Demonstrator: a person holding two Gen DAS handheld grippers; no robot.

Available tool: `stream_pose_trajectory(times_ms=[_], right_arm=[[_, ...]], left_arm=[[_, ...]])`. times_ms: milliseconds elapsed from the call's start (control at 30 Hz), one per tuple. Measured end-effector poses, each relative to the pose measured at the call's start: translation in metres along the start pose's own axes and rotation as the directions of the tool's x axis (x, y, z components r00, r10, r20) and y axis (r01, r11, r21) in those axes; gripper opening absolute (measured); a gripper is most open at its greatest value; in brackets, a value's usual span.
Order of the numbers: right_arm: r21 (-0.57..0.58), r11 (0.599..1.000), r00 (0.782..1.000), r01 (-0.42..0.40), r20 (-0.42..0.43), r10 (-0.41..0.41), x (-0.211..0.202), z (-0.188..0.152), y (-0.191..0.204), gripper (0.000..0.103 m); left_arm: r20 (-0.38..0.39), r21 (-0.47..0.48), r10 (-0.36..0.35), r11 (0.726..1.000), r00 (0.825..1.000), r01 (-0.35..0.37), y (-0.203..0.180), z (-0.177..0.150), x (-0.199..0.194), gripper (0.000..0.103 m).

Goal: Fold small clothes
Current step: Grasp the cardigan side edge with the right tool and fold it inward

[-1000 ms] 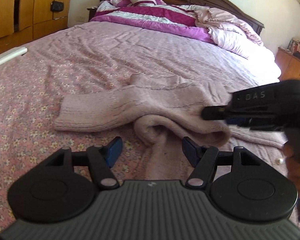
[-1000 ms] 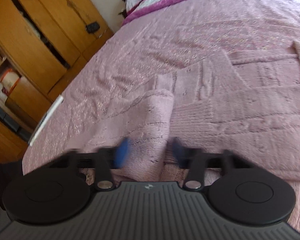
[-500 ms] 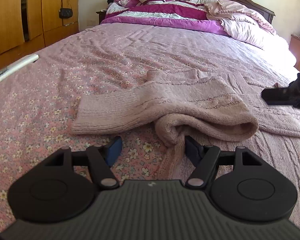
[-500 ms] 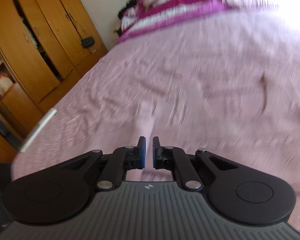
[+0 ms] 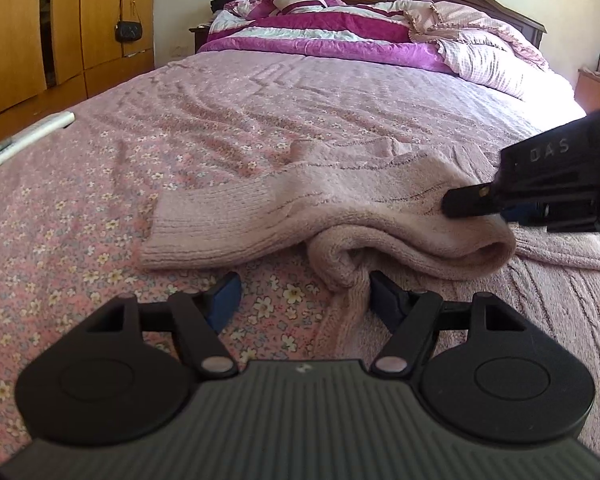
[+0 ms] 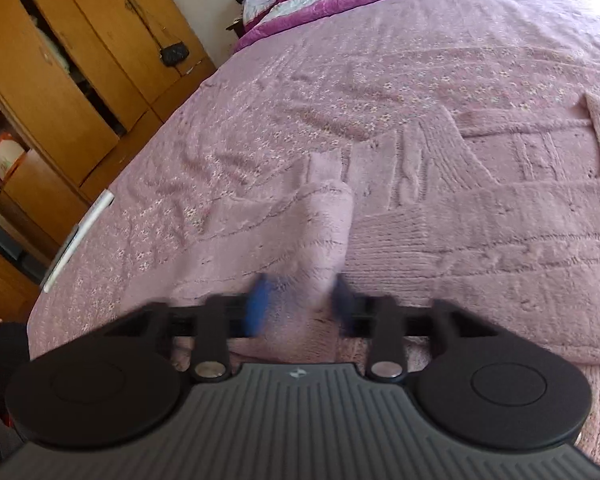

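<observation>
A pale pink knitted sweater [image 5: 340, 196] lies on the flowered pink bedspread [image 5: 100, 220], one sleeve stretched to the left and a thick fold rolled up at its middle. My left gripper [image 5: 304, 300] is open just short of that roll; the roll's tail runs down beside its right pad, and nothing is pinched. My right gripper [image 5: 456, 204] comes in from the right, its tip on top of the fold. In the right wrist view its jaws [image 6: 300, 304] stand apart and blurred, with the fold of the sweater [image 6: 324, 248] between them.
A purple and white quilt [image 5: 320, 28] is heaped at the headboard. Wooden wardrobes [image 5: 16, 28] with a small black bag [image 5: 129, 31] line the left wall. A white bar [image 5: 28, 136] lies along the bed's left edge. A nightstand [image 5: 596, 88] stands at the right.
The right gripper drew off to the right with its jaws shut, then came back onto the fold with its jaws apart. The left gripper stayed in place and turned slightly.
</observation>
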State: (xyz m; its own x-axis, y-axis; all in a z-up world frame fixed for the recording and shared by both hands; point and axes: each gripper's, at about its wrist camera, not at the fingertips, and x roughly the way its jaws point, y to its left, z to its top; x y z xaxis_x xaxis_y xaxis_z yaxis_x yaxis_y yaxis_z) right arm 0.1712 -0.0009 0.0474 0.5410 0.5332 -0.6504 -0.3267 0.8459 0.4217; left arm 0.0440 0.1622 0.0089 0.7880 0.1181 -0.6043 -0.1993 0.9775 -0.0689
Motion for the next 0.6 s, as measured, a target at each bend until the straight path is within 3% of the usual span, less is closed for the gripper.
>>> stream_pose_trajectory(times_ms=[100, 267, 467, 600], right_arm=[[-0.032, 0.999, 0.997, -0.007, 0.078, 0.009, -0.022, 0.001, 0.003, 0.009], [-0.036, 0.997, 0.983, 0.074, 0.171, -0.067, -0.048, 0.002, -0.003, 0.009], [0.075, 0.988, 0.988, 0.135, 0.065, -0.14, -0.027, -0.006, -0.04, 0.011], [0.224, 0.974, 0.996, 0.037, 0.076, -0.056, -0.025, -0.015, -0.068, 0.017]], left_arm=[[0.0, 0.001, -0.001, 1.0, 1.0, 0.001, 0.0, -0.001, 0.0, 0.072], [0.003, 0.012, 0.001, 1.0, 1.0, -0.001, -0.001, -0.003, 0.001, 0.073], [-0.013, 0.01, 0.006, 1.0, 1.0, -0.006, -0.002, 0.0, 0.002, 0.074], [-0.056, -0.009, -0.017, 1.0, 0.998, 0.016, 0.003, 0.01, -0.002, 0.073]])
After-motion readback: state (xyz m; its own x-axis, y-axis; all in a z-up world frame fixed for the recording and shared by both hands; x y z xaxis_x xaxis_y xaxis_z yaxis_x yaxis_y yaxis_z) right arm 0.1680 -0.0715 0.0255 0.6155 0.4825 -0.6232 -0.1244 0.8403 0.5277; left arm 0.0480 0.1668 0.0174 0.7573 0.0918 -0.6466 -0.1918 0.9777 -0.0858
